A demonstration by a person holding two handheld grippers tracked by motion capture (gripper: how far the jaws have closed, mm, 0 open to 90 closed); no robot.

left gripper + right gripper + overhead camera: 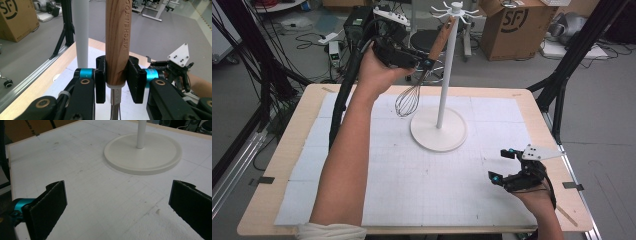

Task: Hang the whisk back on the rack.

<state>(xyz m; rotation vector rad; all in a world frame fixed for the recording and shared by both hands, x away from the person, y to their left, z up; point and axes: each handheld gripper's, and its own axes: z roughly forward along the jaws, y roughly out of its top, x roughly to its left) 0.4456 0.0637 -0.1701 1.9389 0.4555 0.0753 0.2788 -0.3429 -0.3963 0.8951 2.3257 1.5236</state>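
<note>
The whisk (pixel 422 79) is being gripped by its wooden handle in the left gripper (pixel 424 64), raised just beside the white stand (pixel 443 90) pole. The right gripper (pixel 501 166) is being held wide open, empty, near the stand's base.

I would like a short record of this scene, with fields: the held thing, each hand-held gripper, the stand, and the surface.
held thing: whisk with wooden handle, wires pointing down
left hand-held gripper: shut on the whisk handle, raised beside the stand's pole
right hand-held gripper: open, nothing between its pads, low over the mat
stand: white, round base, upright pole with hooks on top
surface: white mat on a wooden table
</note>
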